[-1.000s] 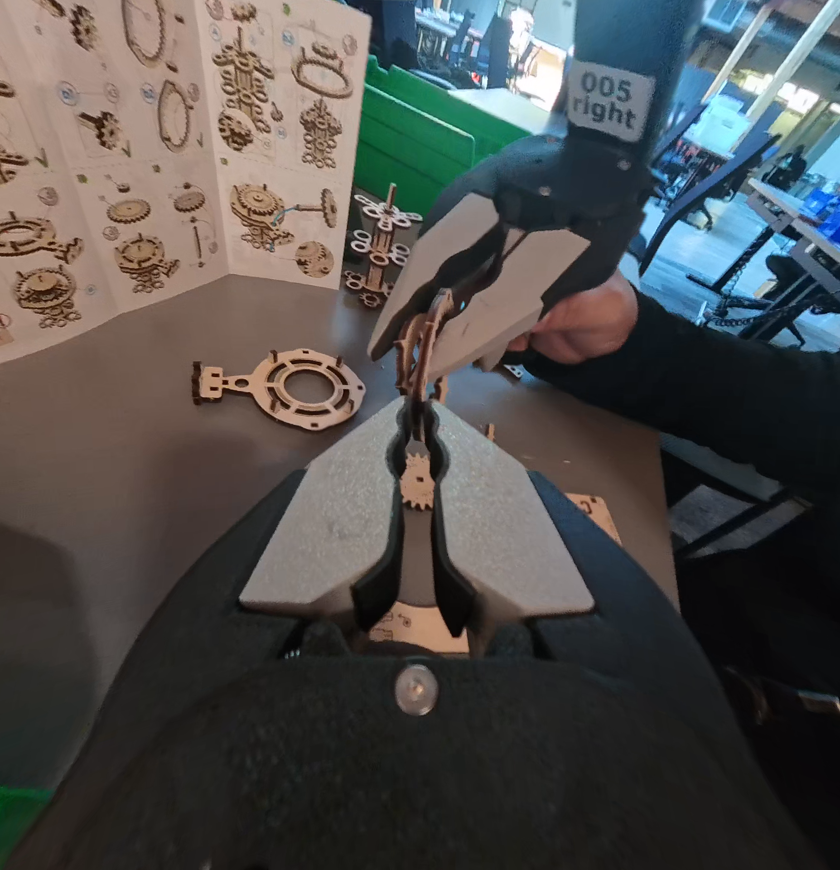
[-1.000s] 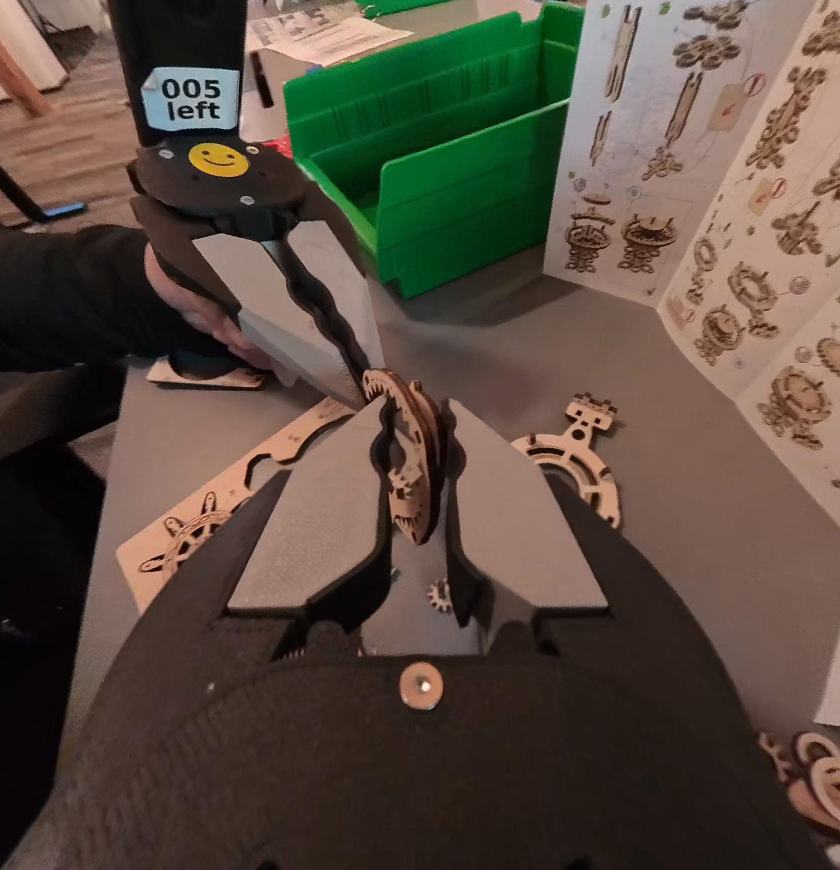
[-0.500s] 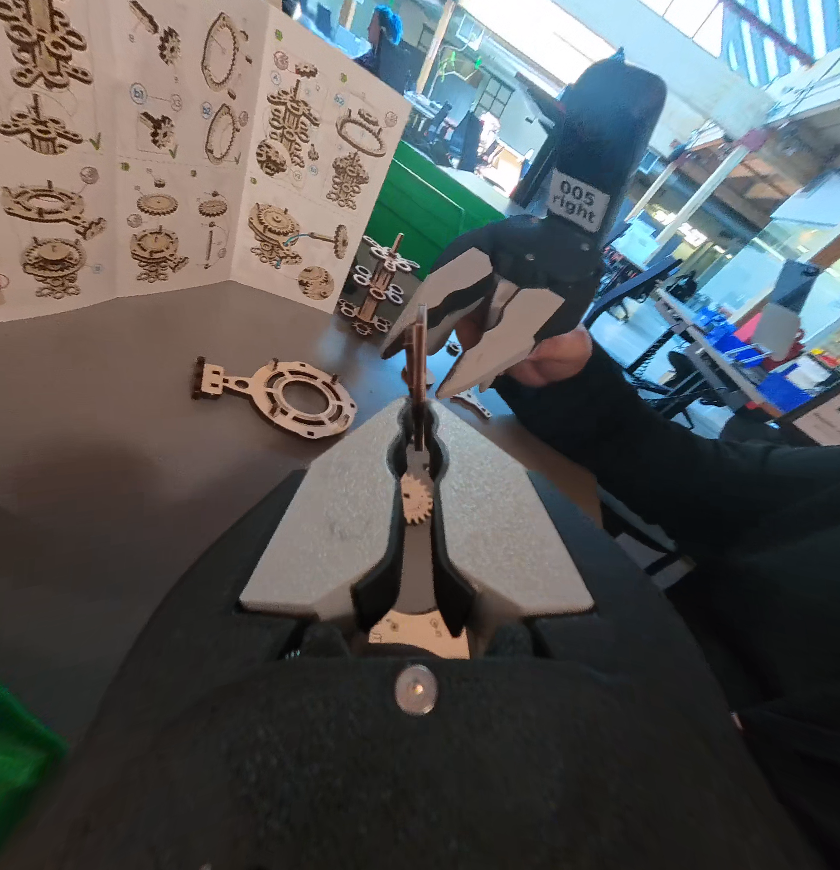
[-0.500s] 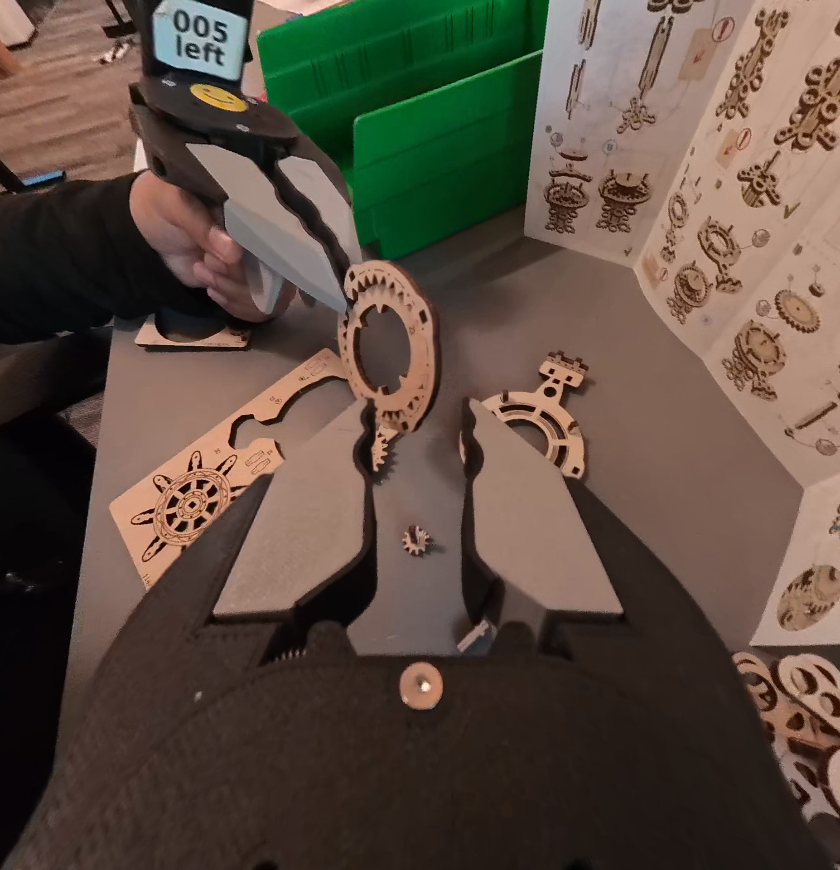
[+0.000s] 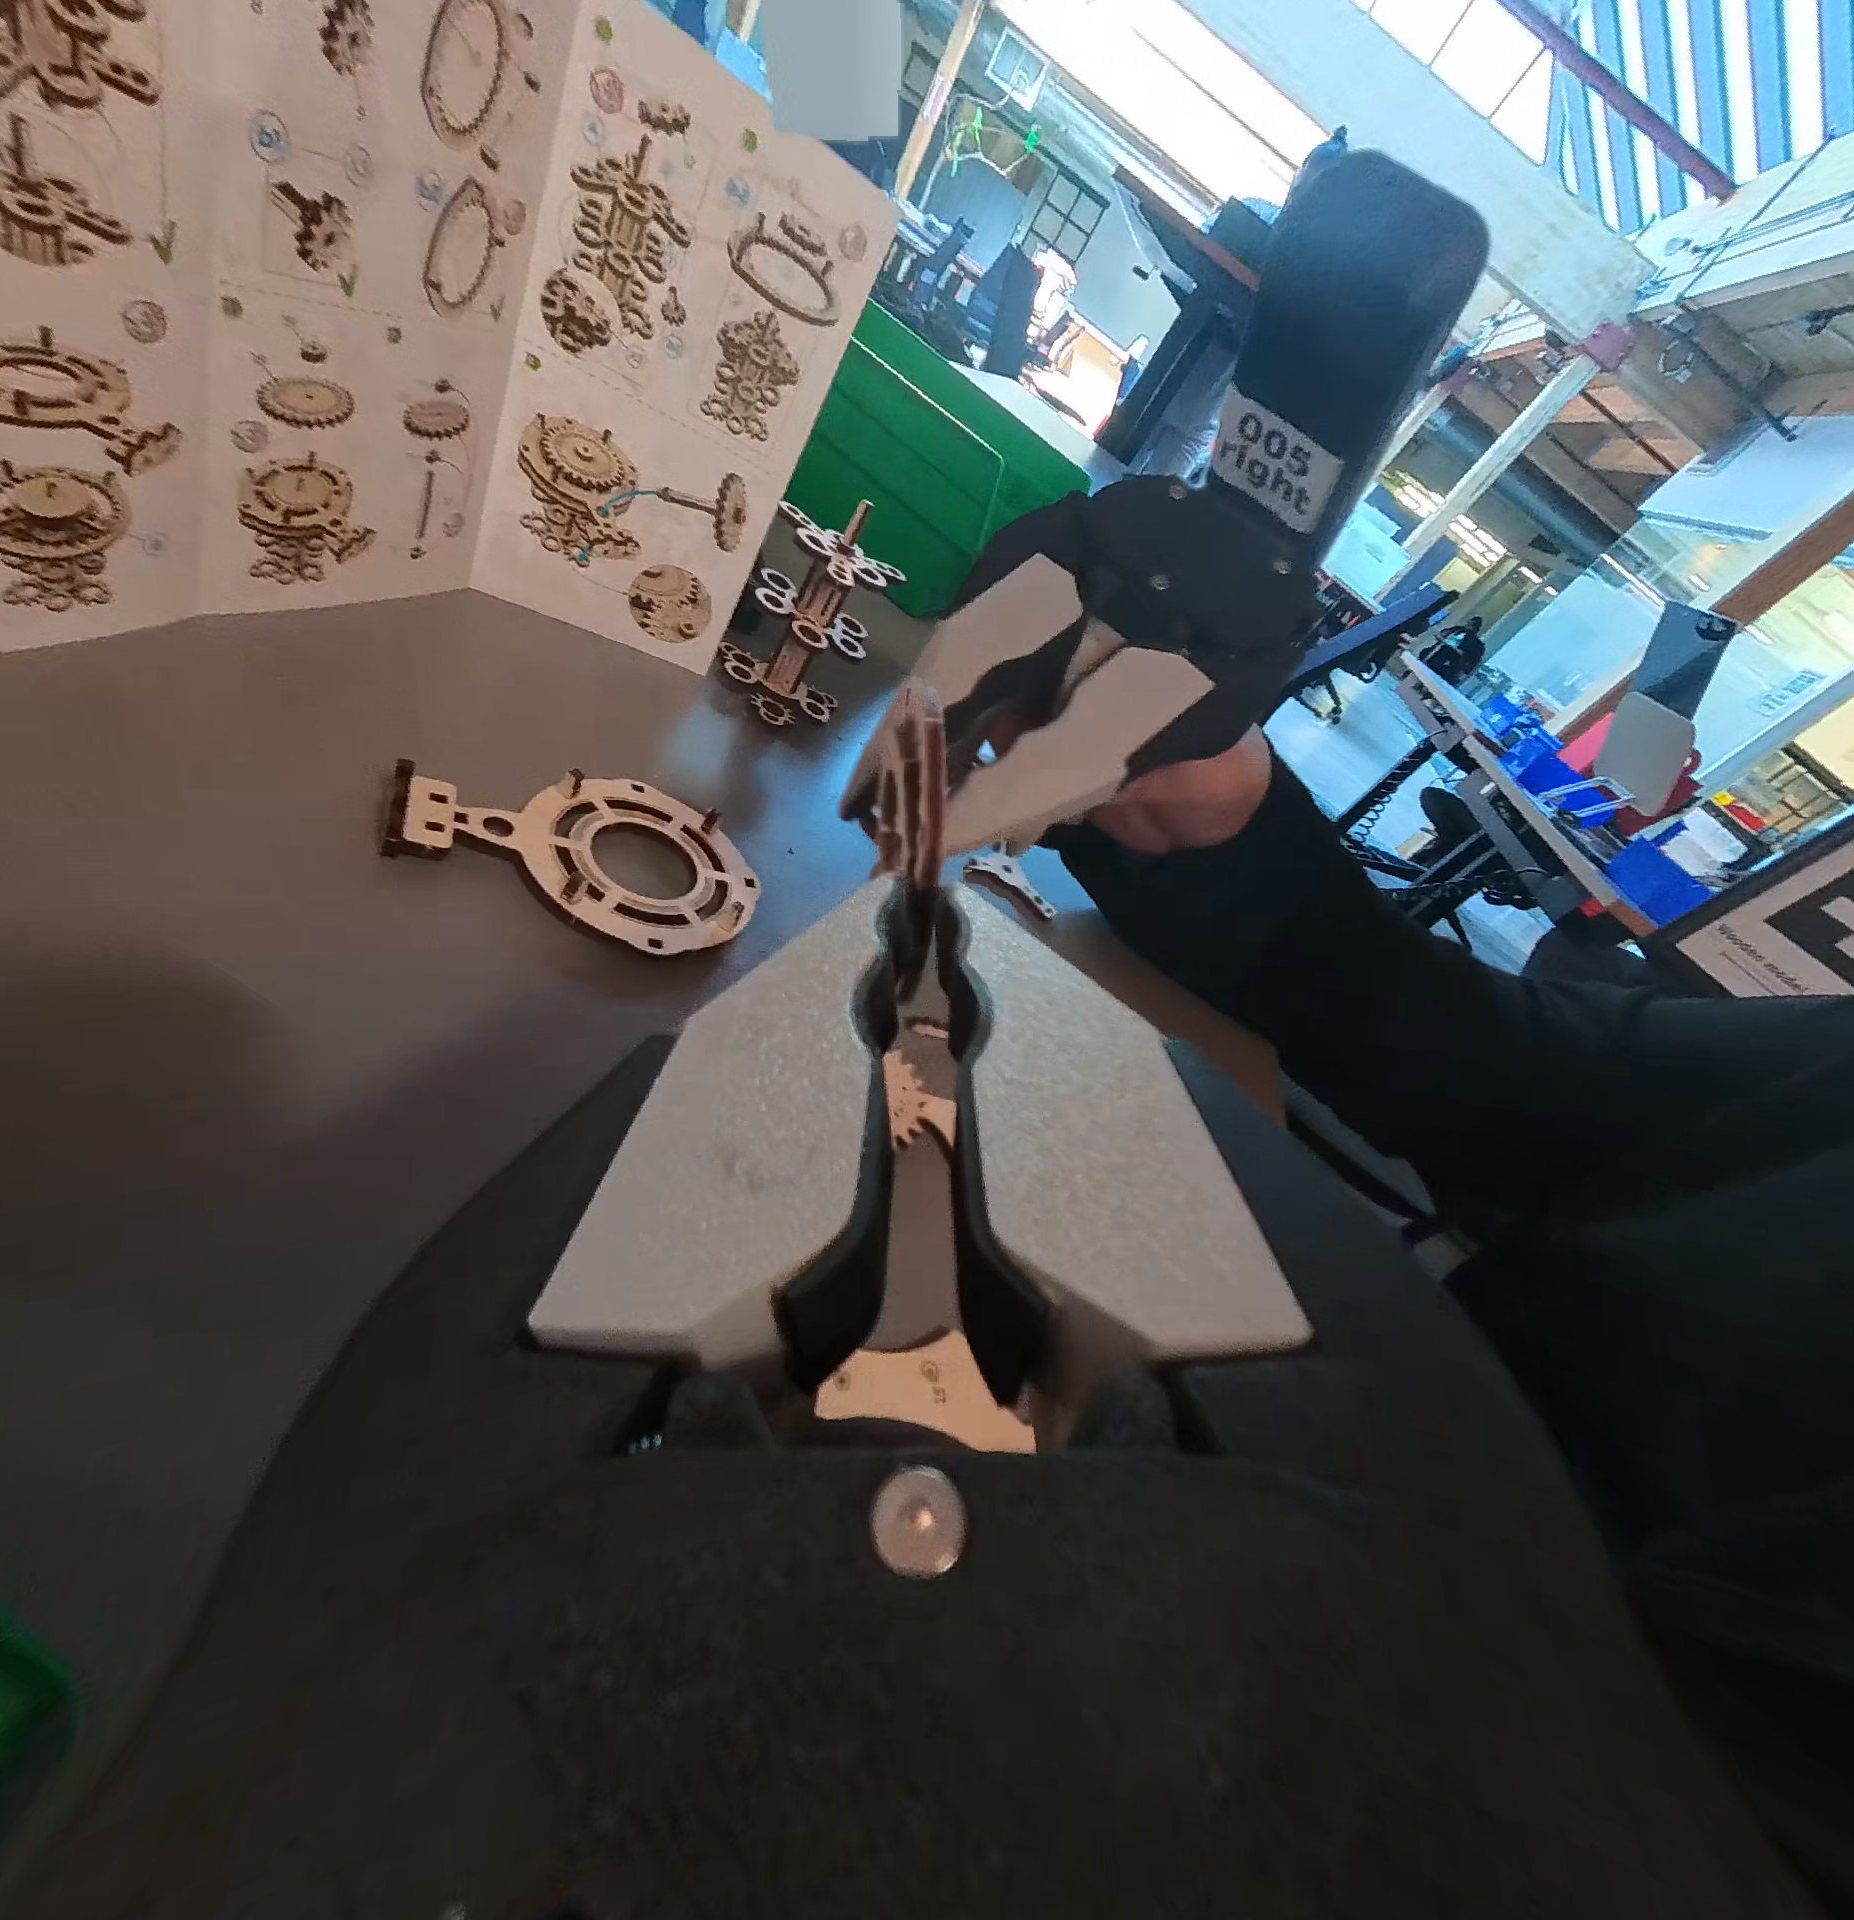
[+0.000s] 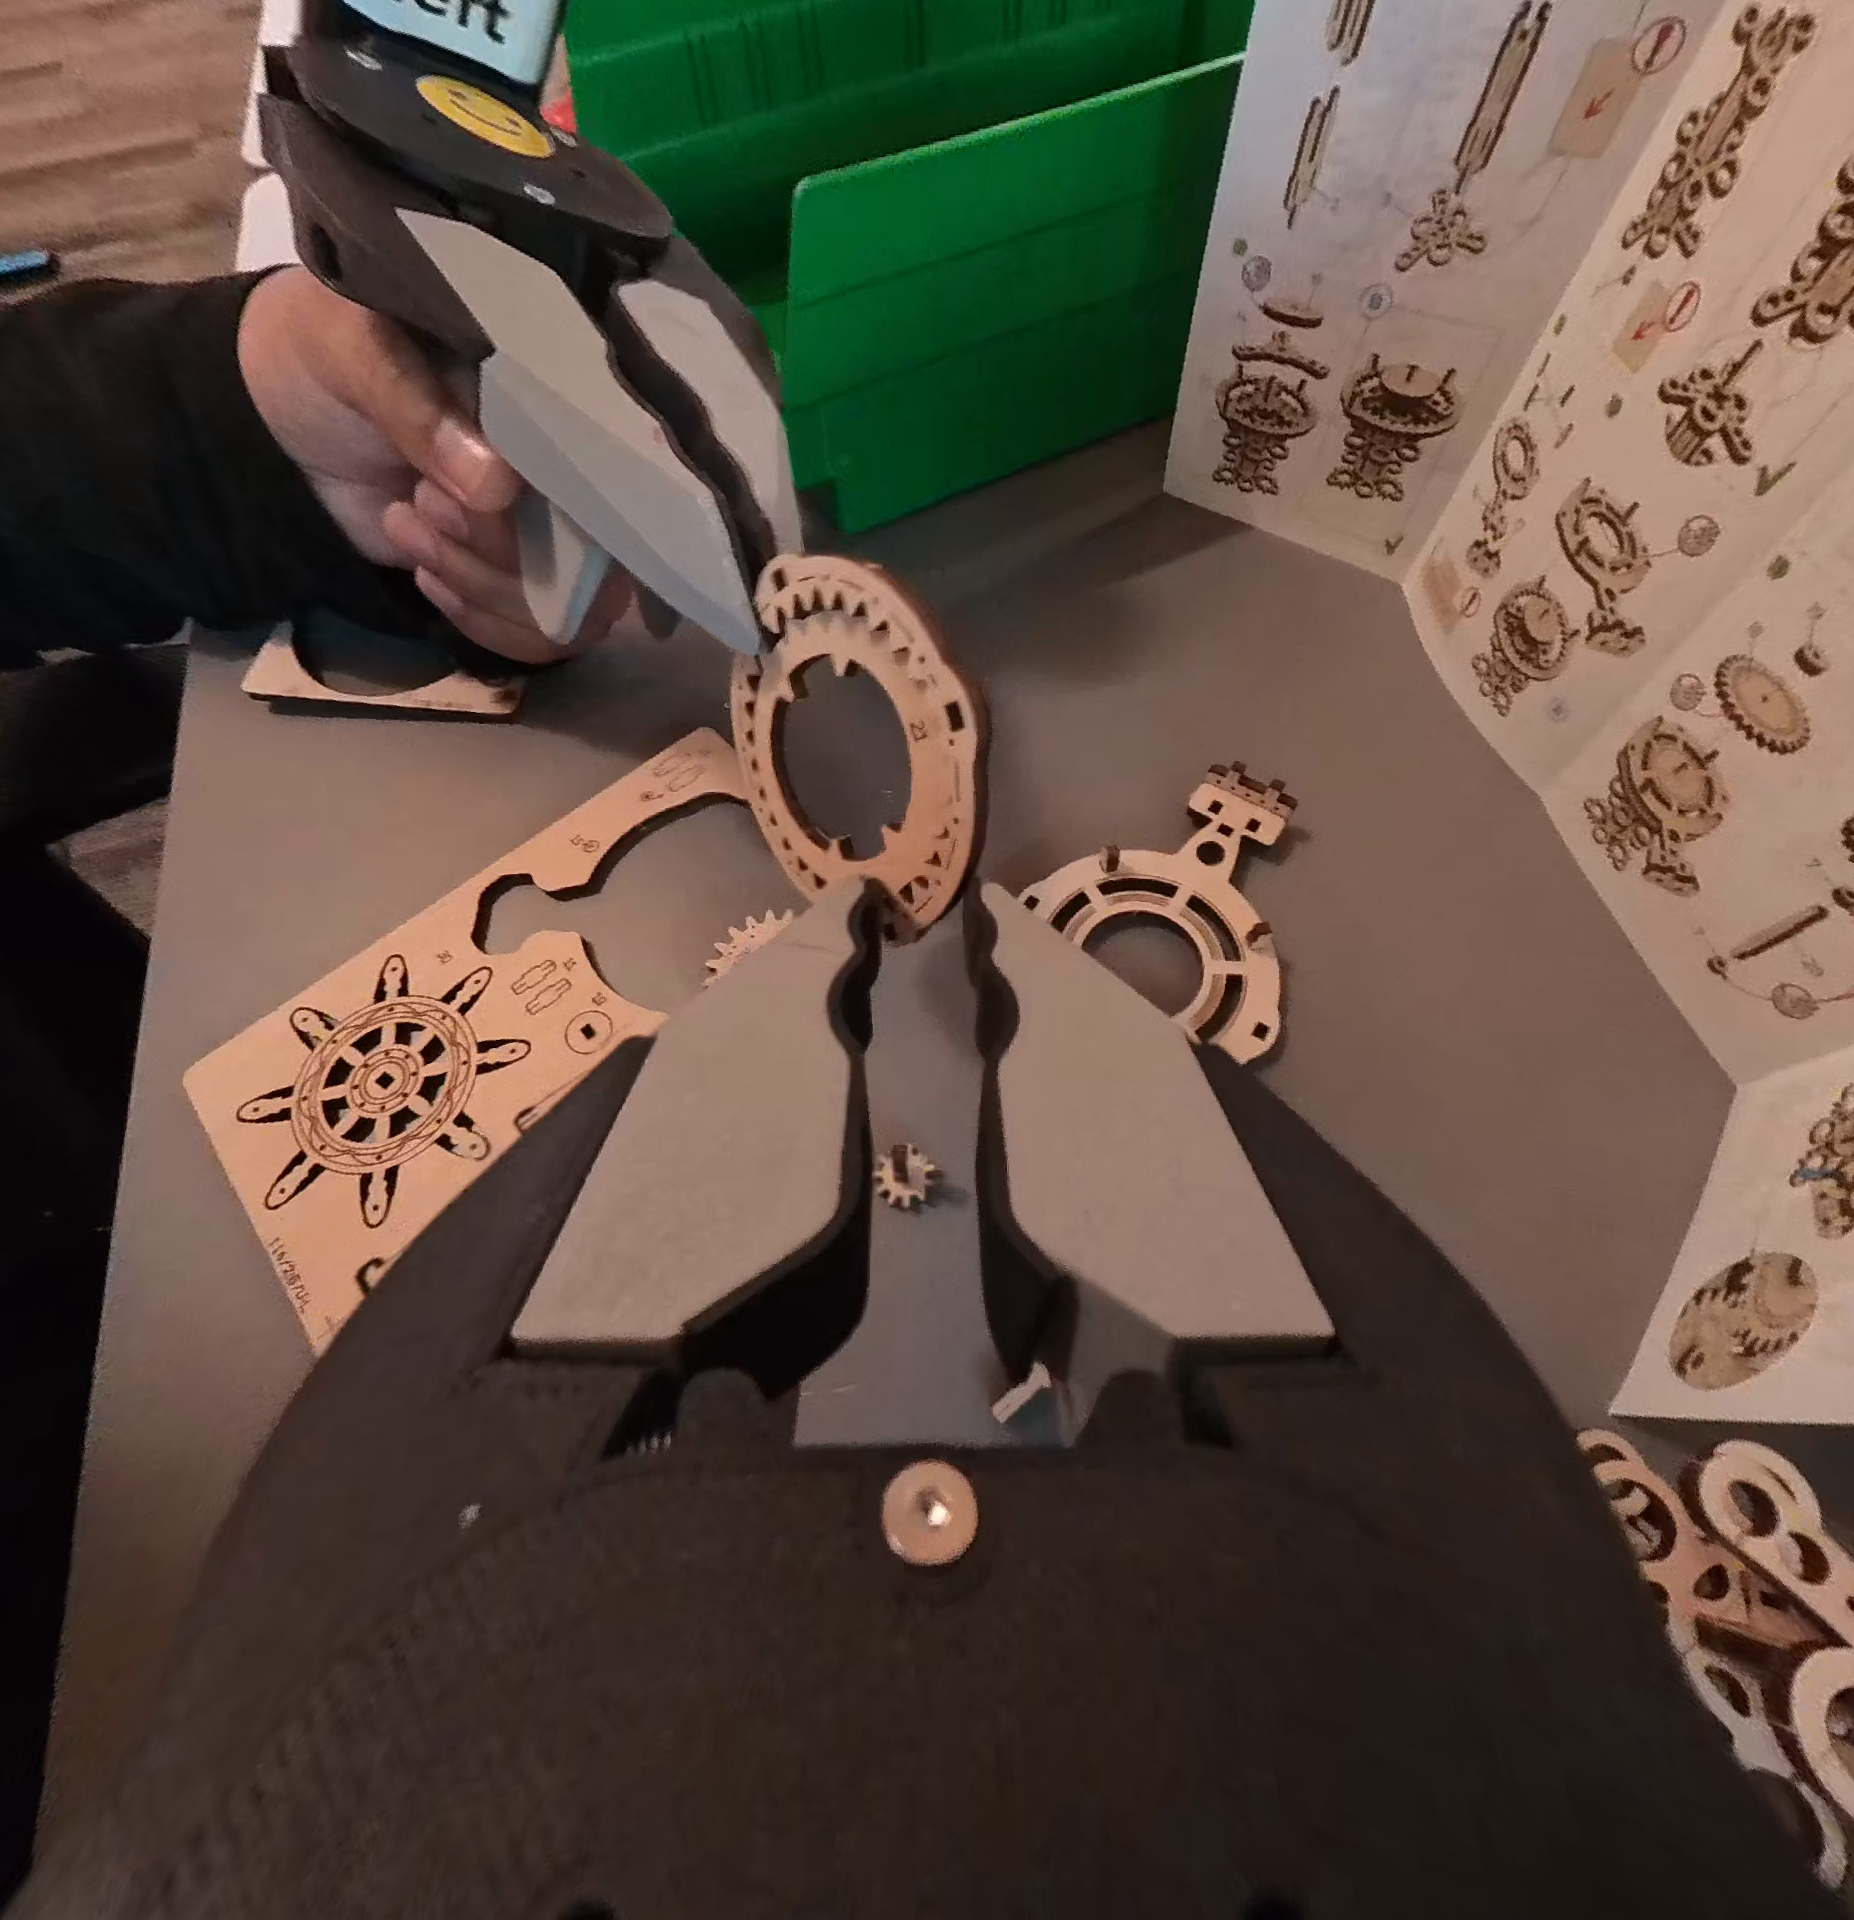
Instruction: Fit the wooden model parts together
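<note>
A wooden ring gear [image 6: 861, 727] with inner teeth is held upright above the grey table. My left gripper [image 6: 754, 629] is shut on its upper rim; in the left wrist view the ring [image 5: 910, 790] shows edge-on just past my left gripper [image 5: 915, 920]. My right gripper [image 6: 920, 904] is open, and the ring's lower rim sits between its tips, close to the left finger. The right gripper also shows in the left wrist view [image 5: 887, 836]. A flat wooden base ring with a tab [image 6: 1172, 935] lies on the table [image 5: 590, 862].
A small loose gear [image 6: 907, 1179] and a part-hidden gear [image 6: 746, 935] lie under the right gripper. A cut-out wooden sheet [image 6: 403, 1060] lies at left. A green bin [image 6: 954, 260], a standing instruction sheet [image 6: 1629, 520] and a built wooden tower [image 5: 809, 634] ring the work area. One gripper's finger ends stand about 5 cm off the other's.
My right gripper was shut on the ring one second ago, then opened and let go. The left gripper kept the ring and turned it face-on to the right camera. The right tips have closed in on the lower rim.
</note>
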